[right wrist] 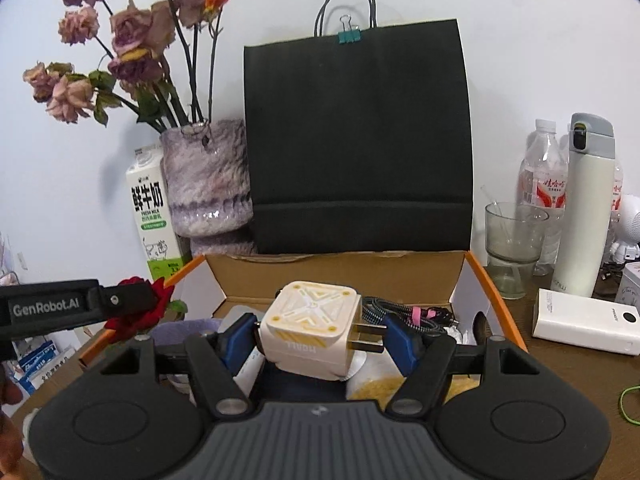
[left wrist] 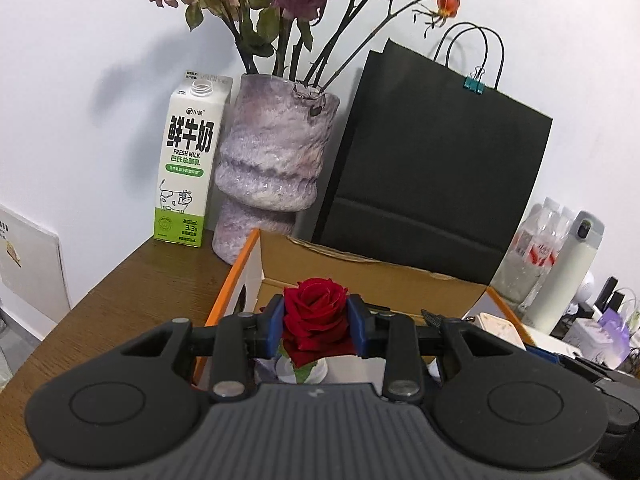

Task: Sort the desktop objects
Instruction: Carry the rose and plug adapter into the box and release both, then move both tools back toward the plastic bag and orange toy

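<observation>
My left gripper is shut on a red rose, held above the left part of an open cardboard box with orange edges. In the right wrist view the rose and the left gripper show at the left over the box's left flap. My right gripper is shut on a cream and yellow plug adapter, its prongs against the right finger, above the box. A braided cable lies inside the box.
Behind the box stand a black paper bag, a purple vase with dried flowers and a milk carton. To the right are a glass, water bottles, a white flask and a white power bank.
</observation>
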Motion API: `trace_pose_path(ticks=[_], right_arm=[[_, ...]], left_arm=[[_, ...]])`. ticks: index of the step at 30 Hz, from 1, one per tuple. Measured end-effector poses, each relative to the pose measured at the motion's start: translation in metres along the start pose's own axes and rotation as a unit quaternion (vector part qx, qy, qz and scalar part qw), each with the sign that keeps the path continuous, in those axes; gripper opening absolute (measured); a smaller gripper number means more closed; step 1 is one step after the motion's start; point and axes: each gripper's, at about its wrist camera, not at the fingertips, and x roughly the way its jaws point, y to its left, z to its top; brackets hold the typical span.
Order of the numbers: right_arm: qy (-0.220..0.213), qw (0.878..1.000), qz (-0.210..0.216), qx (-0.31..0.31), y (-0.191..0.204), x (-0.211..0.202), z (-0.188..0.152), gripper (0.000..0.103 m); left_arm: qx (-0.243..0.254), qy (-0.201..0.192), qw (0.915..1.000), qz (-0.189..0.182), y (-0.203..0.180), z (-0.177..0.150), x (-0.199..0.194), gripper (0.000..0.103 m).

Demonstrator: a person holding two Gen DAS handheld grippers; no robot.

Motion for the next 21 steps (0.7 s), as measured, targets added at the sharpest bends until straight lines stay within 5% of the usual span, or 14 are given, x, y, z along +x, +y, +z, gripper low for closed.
trace_pose_path(ticks=[5,8,10,11,12,21], right_arm=[[0.004,1.000,-0.003,-0.004,0.0012,0.0004,-0.0033,0.068],[0.009,1.000,-0.002,-0.005,0.0010,0.0014,-0.0032,0.069],[0.012,1.000,-0.003,-0.007,0.0009,0.0027,-0.0038,0.080],[0.013,1.000,-0.007,-0.007,0.0009,0.0031,-0.0040,0.096],[0.009,1.000,-0.012,-0.008,0.0015,0.0020,-0.0045,0.102],[0.012,1.000,-0.017,-0.003,0.0003,0.0025,-0.0039,0.103]], left_arm=[[0.007,0.006,0.9999,0.005,-0.0012,-0.0039,0.0019,0.038],[0.004,0.005,0.9998,0.019,-0.0012,-0.0055,0.0025,0.054],[-0.002,0.003,0.9998,0.022,-0.0003,-0.0052,0.0021,0.103],[-0.006,-0.004,0.9997,0.024,-0.0004,-0.0054,0.0004,0.103],[-0.005,-0.009,0.9996,0.026,-0.0009,-0.0051,-0.0009,0.103],[-0.014,0.005,0.9995,0.026,0.0022,-0.0054,0.0023,0.103]])
